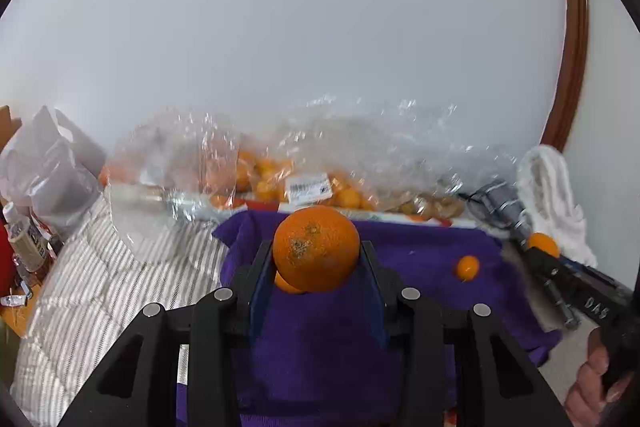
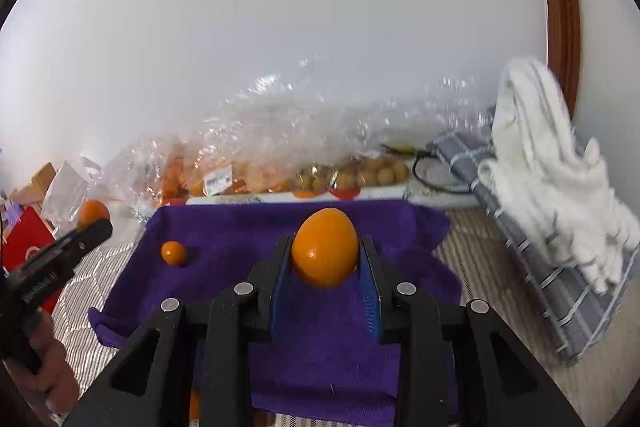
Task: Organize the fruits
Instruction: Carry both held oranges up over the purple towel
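I see a white wall [image 2: 320, 27] behind a purple cloth [image 2: 248, 227]. My left gripper [image 1: 316, 259] clamps a round orange [image 1: 316, 247]. My right gripper [image 2: 325, 259] clamps an egg-shaped kumquat [image 2: 324, 247], long axis upright, narrow end up. A small kumquat [image 2: 173, 253] lies near the cloth's left edge.

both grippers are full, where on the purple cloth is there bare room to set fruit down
Bare purple cloth lies between the small kumquat and the right gripper, and below its jaws. Crowded along the back: the plastic bags of fruit.
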`<state>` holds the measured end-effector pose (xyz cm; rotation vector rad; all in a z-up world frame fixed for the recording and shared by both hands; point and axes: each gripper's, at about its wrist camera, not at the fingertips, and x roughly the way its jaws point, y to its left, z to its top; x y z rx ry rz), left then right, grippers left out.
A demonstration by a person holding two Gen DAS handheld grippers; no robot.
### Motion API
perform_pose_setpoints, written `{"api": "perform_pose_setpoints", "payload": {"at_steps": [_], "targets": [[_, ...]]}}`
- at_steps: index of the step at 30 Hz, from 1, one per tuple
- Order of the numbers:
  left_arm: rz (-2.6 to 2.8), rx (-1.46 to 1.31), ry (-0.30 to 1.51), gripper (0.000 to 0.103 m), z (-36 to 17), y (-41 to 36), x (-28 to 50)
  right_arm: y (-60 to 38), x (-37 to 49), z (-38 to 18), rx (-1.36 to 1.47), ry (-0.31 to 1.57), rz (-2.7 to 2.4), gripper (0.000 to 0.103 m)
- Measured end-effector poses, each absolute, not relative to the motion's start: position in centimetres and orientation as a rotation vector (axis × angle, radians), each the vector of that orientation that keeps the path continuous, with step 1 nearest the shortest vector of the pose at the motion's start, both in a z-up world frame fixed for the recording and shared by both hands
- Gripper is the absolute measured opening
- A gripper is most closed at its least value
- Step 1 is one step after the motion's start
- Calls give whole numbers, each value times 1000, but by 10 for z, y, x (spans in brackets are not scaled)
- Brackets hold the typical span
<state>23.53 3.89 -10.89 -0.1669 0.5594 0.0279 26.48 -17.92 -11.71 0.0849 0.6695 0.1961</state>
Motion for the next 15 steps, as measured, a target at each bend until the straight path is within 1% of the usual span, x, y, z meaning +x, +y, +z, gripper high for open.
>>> {"api": "perform_pose_setpoints", "payload": {"at_steps": [5,9,15], "targets": [[26,-157,614,39,-136,44,245,-184,279,-143,77,736,178,32],[49,-175,649,39,-143,52,250,-180,282,-158,27,768,158,32],[65,-186,706,39,-157,58,259,-177,291,-179,37,834,183,32]]}}
